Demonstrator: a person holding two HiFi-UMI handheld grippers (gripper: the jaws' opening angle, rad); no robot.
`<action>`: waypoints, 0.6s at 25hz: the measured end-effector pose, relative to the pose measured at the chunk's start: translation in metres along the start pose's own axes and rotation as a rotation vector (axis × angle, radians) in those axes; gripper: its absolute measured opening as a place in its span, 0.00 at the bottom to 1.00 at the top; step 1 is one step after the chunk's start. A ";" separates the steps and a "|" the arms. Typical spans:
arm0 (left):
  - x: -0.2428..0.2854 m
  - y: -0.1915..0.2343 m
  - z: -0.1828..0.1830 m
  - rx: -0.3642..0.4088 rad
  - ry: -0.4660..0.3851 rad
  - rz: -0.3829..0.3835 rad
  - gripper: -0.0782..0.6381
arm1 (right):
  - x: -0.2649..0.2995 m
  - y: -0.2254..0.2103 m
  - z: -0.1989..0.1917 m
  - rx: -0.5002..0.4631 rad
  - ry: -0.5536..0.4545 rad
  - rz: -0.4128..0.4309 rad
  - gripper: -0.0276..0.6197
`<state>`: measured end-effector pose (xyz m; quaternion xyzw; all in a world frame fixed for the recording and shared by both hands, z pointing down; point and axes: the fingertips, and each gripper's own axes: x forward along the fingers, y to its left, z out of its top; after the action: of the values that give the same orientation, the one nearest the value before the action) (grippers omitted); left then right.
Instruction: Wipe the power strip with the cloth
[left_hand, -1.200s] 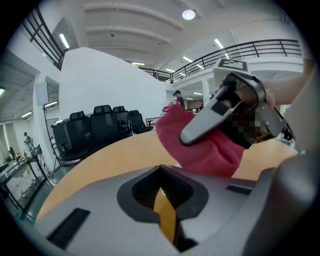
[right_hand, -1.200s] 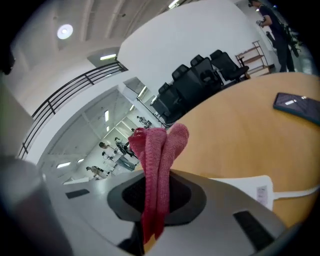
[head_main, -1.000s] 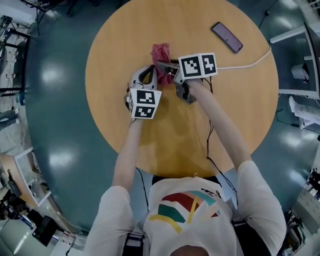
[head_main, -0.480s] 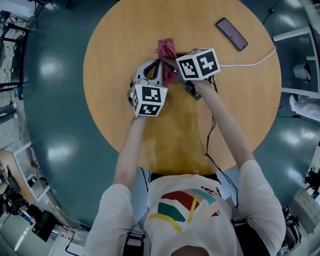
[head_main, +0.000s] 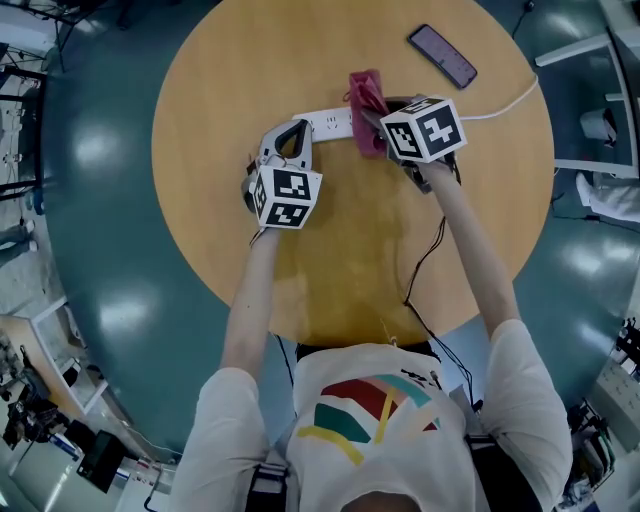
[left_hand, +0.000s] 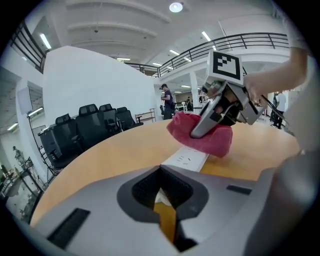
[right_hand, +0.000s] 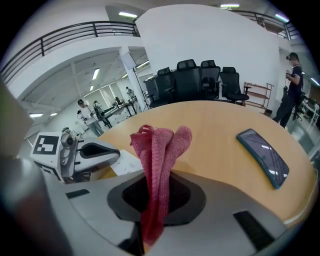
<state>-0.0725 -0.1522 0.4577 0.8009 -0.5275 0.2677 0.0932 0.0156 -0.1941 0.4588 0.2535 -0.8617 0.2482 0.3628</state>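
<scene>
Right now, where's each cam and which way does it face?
Head view: on the person's head, steeply down at the round wooden table; both forearms, left tool, right tool show.
Left gripper view: on the left tool, along the white power strip toward the right tool clamping the red knitted cloth; own jaws foreground.
Right gripper view: on the right tool, past the cloth toward the dark smartphone; own jaws foreground.
Shared: both gripper views show the power strip and cloth.

The power strip (head_main: 325, 122) lies across the far side of the worktop (head_main: 350, 260). The cloth (head_main: 365, 97) sits on its right end, in the right tongs (head_main: 372, 125). The left tongs (head_main: 290, 135) are at its left end. A phone (head_main: 442, 56) lies behind, to the right.
</scene>
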 end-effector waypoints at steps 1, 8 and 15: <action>0.000 0.001 0.000 -0.002 -0.001 -0.001 0.16 | -0.004 -0.007 -0.002 0.010 -0.003 -0.010 0.10; 0.001 0.001 0.002 -0.013 0.005 -0.015 0.16 | -0.027 -0.046 -0.017 0.035 0.003 -0.088 0.10; -0.009 0.015 0.000 0.041 -0.052 -0.005 0.16 | -0.050 -0.027 -0.016 -0.037 -0.083 -0.084 0.10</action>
<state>-0.0888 -0.1518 0.4505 0.8107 -0.5221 0.2572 0.0637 0.0705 -0.1916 0.4380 0.2926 -0.8690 0.2060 0.3416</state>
